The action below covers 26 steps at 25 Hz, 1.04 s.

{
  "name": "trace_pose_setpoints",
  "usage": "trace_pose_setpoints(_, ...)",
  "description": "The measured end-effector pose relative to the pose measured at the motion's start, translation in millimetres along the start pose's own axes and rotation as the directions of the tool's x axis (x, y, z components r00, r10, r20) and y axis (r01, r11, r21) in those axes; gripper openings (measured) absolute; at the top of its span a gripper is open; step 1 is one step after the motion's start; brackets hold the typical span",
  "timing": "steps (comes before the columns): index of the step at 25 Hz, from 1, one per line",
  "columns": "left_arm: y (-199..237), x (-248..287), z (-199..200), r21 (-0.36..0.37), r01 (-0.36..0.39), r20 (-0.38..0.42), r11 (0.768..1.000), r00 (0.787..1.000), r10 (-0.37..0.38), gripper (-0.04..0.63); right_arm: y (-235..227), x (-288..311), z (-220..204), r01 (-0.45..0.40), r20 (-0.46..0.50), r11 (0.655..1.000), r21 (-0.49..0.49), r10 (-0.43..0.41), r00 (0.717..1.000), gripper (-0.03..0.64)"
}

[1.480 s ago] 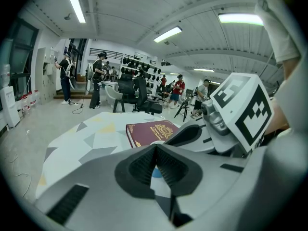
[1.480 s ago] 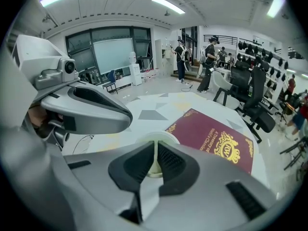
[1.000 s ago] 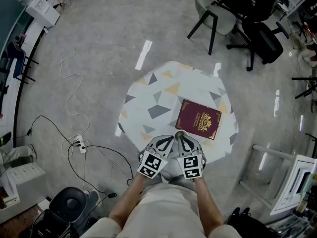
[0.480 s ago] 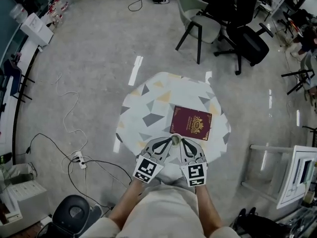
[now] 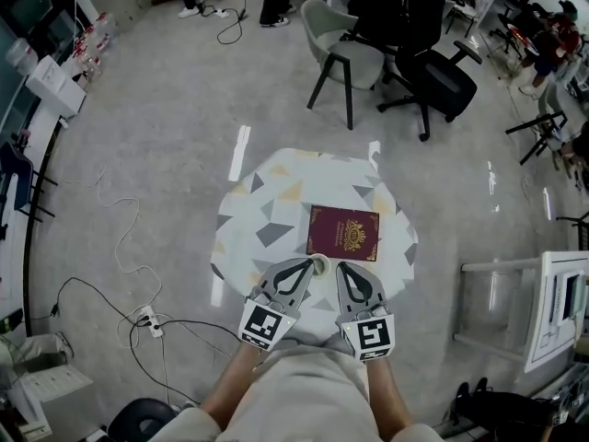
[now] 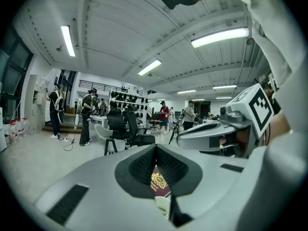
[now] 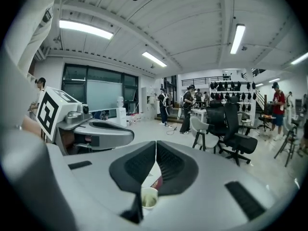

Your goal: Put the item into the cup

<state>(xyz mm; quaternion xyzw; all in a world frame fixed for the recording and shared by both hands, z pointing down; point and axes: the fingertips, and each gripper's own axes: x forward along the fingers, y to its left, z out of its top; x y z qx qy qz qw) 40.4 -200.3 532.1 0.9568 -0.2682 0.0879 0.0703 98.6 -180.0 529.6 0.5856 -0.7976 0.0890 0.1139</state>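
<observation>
the left gripper (image 5: 310, 262) has its two jaws pressed together with nothing between them; its own view (image 6: 156, 148) shows the dark pads meeting in one line. the right gripper (image 5: 339, 267) is the same, jaws together and holding nothing, as its view (image 7: 156, 143) shows. a person's bare forearms run back from both tools, each of which carries a cube with a square marker.

the small pale cup (image 5: 319, 264) stands upright at the tips of the two tools, the left gripper just to its left and the right gripper just to its right. i cannot tell whether either tip touches the cup. both gripper views look down on the cup (image 6: 163, 206) (image 7: 148, 198) below the joined pads; its inside is dim, and what it holds cannot be made out.

just beyond the cup lies a dark red booklet (image 5: 342, 232) with a gold crest, flat and closed; the same booklet (image 6: 159, 182) shows through the gap under the left tool's pads. cup and booklet both sit on a small white table (image 5: 267, 201) patterned with grey and yellow triangles, the cup near its near edge.

well beyond the cup stand a pale chair (image 5: 345, 58) and a black office chair (image 5: 433, 76). on the grey floor to the left of the cup lies a power strip (image 5: 147, 319) with trailing cables, and to the right of the cup a white frame (image 5: 515, 311). people (image 6: 86, 114) stand far off across the room.
</observation>
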Motion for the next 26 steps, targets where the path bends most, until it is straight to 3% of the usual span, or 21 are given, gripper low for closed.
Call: trace_pose_setpoints(26,3,-18,19,0.053,0.001,0.036,0.999,0.999,-0.003,0.012,8,-17,25,0.041,0.046,0.999,-0.026,-0.039,0.998,0.009)
